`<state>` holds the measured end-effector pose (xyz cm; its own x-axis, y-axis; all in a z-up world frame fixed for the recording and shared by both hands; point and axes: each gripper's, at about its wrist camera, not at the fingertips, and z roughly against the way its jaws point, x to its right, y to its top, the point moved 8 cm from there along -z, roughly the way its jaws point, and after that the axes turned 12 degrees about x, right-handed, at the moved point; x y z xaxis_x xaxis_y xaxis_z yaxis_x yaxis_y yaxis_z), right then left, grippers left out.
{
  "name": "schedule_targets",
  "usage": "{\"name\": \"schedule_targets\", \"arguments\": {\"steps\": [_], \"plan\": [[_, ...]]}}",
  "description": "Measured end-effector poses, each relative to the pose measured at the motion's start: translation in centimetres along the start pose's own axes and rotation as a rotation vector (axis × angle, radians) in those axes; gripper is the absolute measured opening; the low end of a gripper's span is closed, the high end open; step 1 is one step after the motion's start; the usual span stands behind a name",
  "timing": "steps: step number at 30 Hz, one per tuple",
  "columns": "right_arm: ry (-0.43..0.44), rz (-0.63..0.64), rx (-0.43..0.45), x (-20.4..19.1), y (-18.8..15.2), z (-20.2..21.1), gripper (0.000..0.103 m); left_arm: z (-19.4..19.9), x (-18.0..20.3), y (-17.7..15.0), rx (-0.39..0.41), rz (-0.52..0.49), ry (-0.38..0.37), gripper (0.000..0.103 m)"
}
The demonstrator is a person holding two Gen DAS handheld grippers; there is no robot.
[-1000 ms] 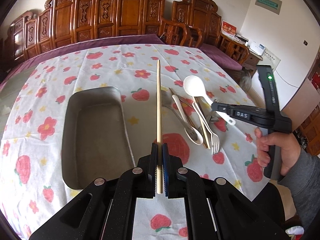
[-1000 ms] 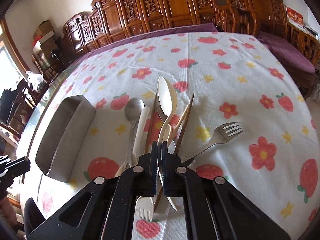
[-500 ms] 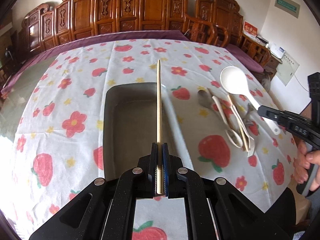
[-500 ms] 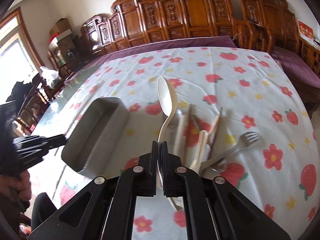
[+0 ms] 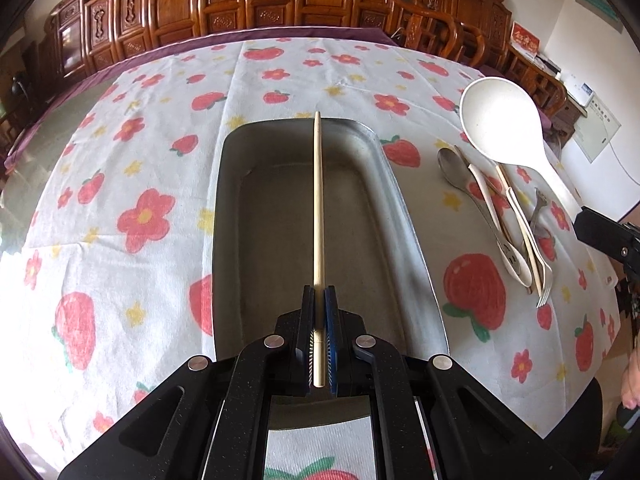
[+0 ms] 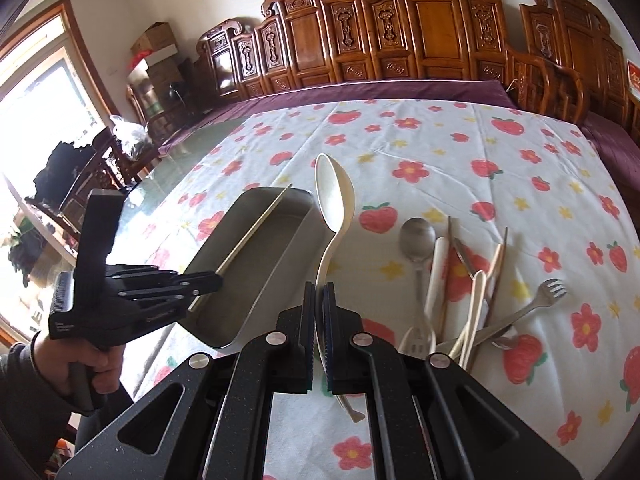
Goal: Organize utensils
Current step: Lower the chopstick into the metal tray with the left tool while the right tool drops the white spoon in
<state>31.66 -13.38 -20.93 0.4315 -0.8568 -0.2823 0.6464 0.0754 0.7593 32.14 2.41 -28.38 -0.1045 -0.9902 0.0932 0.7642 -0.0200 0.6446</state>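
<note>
My left gripper (image 5: pixel 319 300) is shut on a wooden chopstick (image 5: pixel 318 196) and holds it lengthwise above the metal tray (image 5: pixel 404 216). My right gripper (image 6: pixel 319 298) is shut on a cream plastic spoon (image 6: pixel 334 196), held in the air to the right of the tray (image 6: pixel 224 336). The spoon also shows in the left wrist view (image 5: pixel 500 120). A pile of utensils (image 6: pixel 460 280) lies on the cloth right of the tray: a metal spoon (image 6: pixel 417 236), a metal fork (image 6: pixel 532 308), cream pieces and chopsticks.
A strawberry-print cloth (image 5: pixel 280 68) covers the table. Carved wooden chairs (image 6: pixel 400 40) line the far side. The left gripper's body and the hand that holds it (image 6: pixel 100 300) are at the left in the right wrist view.
The left gripper has carried the chopstick left, from over the cloth to over the tray. The right gripper has lifted the cream spoon off the pile and moved it toward the tray.
</note>
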Motion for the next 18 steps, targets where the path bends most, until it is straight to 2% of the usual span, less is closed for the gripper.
{"name": "schedule_targets", "arguments": {"steps": [8,18], "plan": [[0.022,0.013,-0.003,-1.8,0.0,-0.3,0.005,1.1,-0.1,0.1,0.019,-0.005,-0.008,0.004],[0.068,0.002,-0.026,-5.8,0.2,-3.4,0.005,5.7,-2.3,1.1,0.106,0.007,0.007,0.004]]}}
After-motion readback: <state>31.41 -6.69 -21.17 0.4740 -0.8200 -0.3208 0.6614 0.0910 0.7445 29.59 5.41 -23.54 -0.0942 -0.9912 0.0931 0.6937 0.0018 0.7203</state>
